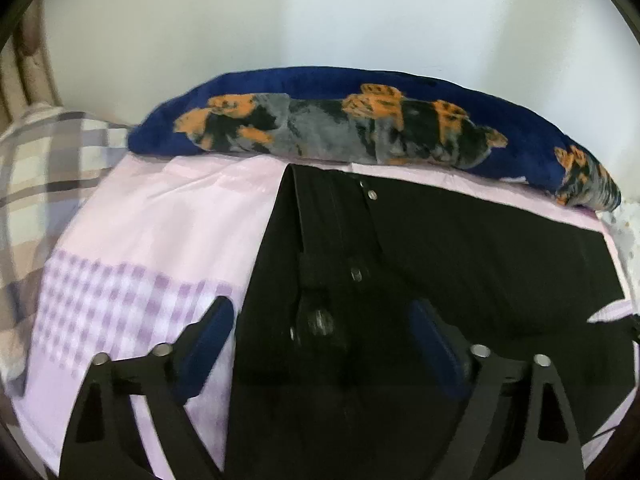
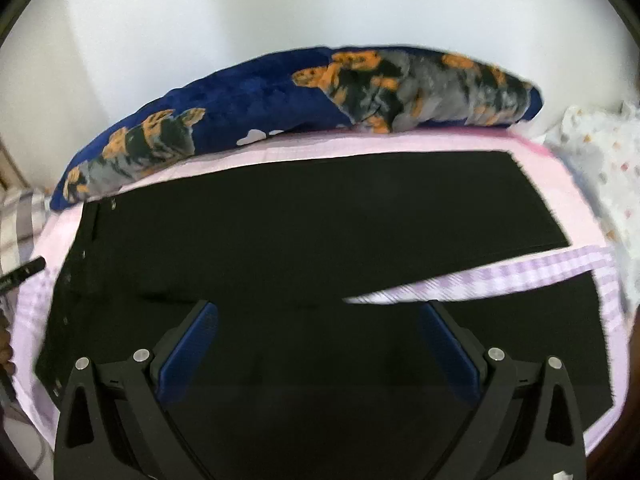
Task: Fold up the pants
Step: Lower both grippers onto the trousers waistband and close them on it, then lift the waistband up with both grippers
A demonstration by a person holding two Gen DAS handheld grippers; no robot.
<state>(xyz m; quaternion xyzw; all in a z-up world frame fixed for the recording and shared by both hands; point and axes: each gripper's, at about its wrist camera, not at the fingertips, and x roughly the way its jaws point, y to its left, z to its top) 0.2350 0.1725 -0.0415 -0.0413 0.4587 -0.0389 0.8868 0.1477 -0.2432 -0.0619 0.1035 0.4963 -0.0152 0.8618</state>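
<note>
Both pant legs' [image 2: 312, 220] hems out of frame

one pair of black pants [image 2: 320, 220], two legs visible. one blue dog-print blanket [image 1: 360, 128]. one pink sheet [image 1: 168, 208] with a checked band. one plaid pillow [image 1: 40, 152]. one white dotted cloth [image 2: 600, 152]. two grippers: left gripper [image 1: 324, 320], right gripper [image 2: 320, 320], two blue pads each.

We noted a plain white wall [image 1: 320, 12] behind the bed, a pink sheet [image 1: 168, 216], a blue printed blanket [image 2: 256, 96], and even light.
</note>
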